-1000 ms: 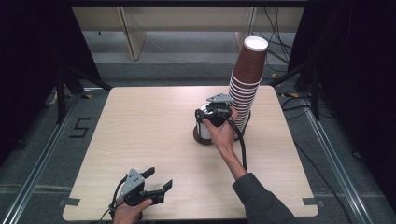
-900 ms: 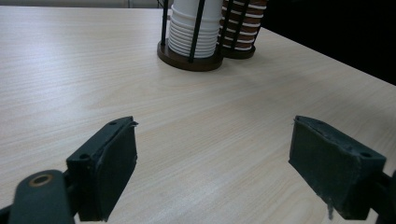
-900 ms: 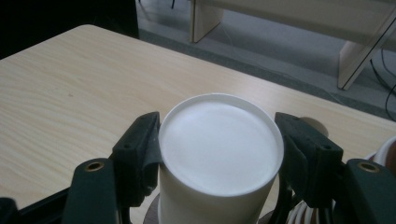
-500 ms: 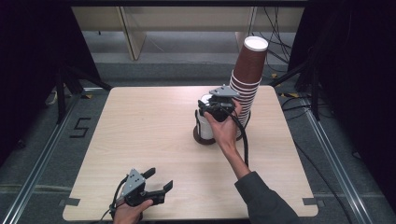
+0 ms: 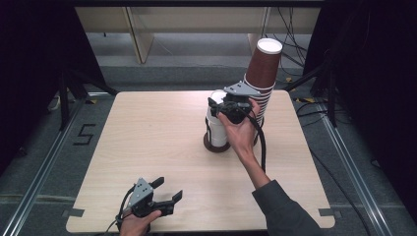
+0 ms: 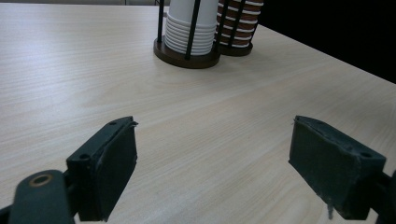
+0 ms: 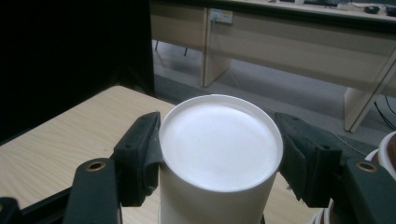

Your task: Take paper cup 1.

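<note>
Right gripper point(image 5: 220, 109): up at the top of the white cup stack point(image 5: 217, 125), one jaw on each side of the topmost upside-down cup point(image 7: 219, 154). In the right gripper view the left pad is pressed against the cup's rim edge and the right pad sits just at the other edge, so I'd say I'm closed on it, or as good as.

White cup stack: directly under my right gripper, sitting in a round dark holder point(image 5: 217, 145) with thin black uprights, roughly mid-table and a bit toward the far side.

Brown cup stack point(image 5: 260, 78): just beside my right gripper, on the far right of it, taller than the white one and leaning a little. Its base touches or nearly touches the white stack's holder in the left gripper view, can't tell which.

Left gripper point(image 5: 164, 190): jaws spread wide, nothing between them, just bare wood. It's low over the near edge of the table point(image 5: 137, 137), well apart from both stacks, which sit ahead of it and off to the right.

Left gripper view: white stack point(image 6: 191, 28) and brown stack point(image 6: 238, 25) straight ahead at the far end.
</note>
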`<state>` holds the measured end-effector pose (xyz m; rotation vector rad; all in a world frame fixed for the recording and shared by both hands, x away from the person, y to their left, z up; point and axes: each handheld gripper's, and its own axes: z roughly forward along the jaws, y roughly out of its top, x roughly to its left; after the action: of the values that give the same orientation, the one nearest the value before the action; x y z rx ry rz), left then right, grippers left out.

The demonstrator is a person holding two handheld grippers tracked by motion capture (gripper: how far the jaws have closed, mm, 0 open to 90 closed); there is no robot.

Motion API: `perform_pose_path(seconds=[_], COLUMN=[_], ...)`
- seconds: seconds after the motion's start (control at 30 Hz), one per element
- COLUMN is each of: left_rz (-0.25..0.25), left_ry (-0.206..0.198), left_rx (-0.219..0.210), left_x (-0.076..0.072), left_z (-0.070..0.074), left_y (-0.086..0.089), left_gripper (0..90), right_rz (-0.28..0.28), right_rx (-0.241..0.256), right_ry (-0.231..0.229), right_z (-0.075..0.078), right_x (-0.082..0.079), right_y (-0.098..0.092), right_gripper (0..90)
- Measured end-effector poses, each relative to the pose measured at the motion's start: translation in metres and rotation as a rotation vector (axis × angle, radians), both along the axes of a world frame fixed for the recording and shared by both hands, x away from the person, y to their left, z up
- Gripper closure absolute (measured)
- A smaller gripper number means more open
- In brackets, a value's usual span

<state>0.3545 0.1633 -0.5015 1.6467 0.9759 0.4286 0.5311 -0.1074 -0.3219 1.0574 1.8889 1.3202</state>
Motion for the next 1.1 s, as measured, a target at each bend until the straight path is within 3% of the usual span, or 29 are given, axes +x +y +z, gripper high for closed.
perform_pose_path(seconds=[0.23, 0.27, 0.3, 0.37, 0.53, 0.8, 1.0, 1.1], left_rz=[-0.005, -0.005, -0.006, -0.002, -0.003, -0.014, -0.017, -0.01], left_ry=[-0.003, -0.003, -0.002, 0.0, -0.007, -0.015, -0.017, -0.01], left_rx=[-0.003, -0.003, 0.0, 0.005, -0.009, -0.01, -0.006, 0.003], left_x=[0.001, 0.001, 0.001, 0.001, 0.002, 0.003, 0.002, 0.002], left_z=[-0.001, -0.001, -0.001, -0.001, -0.002, -0.002, -0.002, -0.002], left_y=[-0.001, -0.001, 0.0, 0.0, -0.001, -0.002, 0.0, 0.0], left_gripper=[14.5, 14.5, 14.5, 14.5, 14.5, 14.5, 14.5, 14.5], right_rz=[0.134, 0.134, 0.164, 0.187, 0.269, 0.335, 0.338, 0.36], right_rx=[0.011, 0.011, 0.028, 0.02, 0.016, 0.021, -0.005, -0.01], right_ry=[-0.015, -0.015, 0.003, 0.002, 0.035, 0.101, 0.124, 0.156], right_z=[0.007, 0.007, 0.004, 0.002, -0.018, -0.044, -0.058, -0.069], right_x=[-0.033, -0.033, -0.045, -0.049, -0.075, -0.089, -0.091, -0.095], right_y=[-0.003, -0.003, -0.003, -0.003, -0.006, -0.01, -0.01, -0.007], right_gripper=[35.6, 35.6, 35.6, 35.6, 35.6, 35.6, 35.6, 35.6])
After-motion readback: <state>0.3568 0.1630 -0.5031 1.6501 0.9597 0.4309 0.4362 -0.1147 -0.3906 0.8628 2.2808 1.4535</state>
